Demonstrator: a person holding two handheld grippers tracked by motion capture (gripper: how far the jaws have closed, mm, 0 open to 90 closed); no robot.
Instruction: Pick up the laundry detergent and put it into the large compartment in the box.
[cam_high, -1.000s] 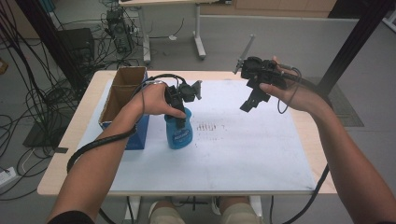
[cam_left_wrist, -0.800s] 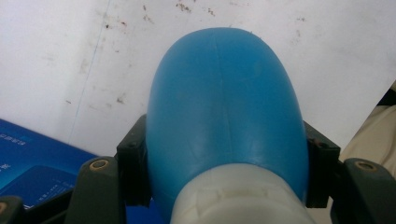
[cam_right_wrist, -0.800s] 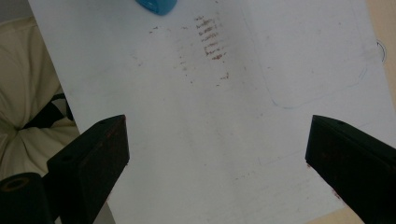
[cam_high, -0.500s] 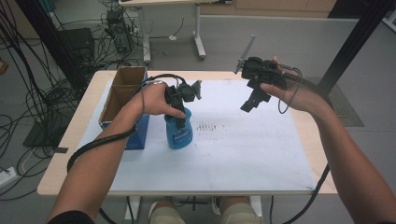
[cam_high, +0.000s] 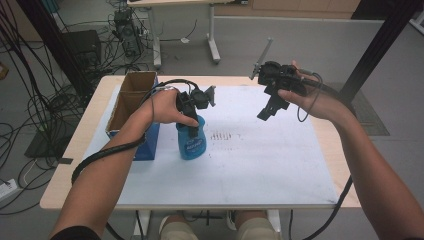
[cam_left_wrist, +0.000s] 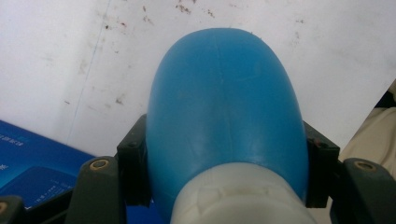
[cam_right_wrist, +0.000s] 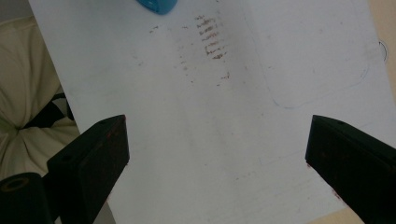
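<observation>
A blue plastic bottle with a white neck stands upright on the white sheet, left of the middle. My left gripper comes down on it from above and is shut on the bottle's shoulder. In the left gripper view the blue bottle fills the gap of the left gripper, and both pads press on its sides. My right gripper hangs in the air above the far right part of the sheet. In its own view the right gripper stands wide open with nothing between its jaws.
An open cardboard box with a blue side stands at the table's left, close beside the bottle. Brown smudges mark the sheet right of the bottle. The wooden table edge frames the sheet. Cables lie on the floor at left.
</observation>
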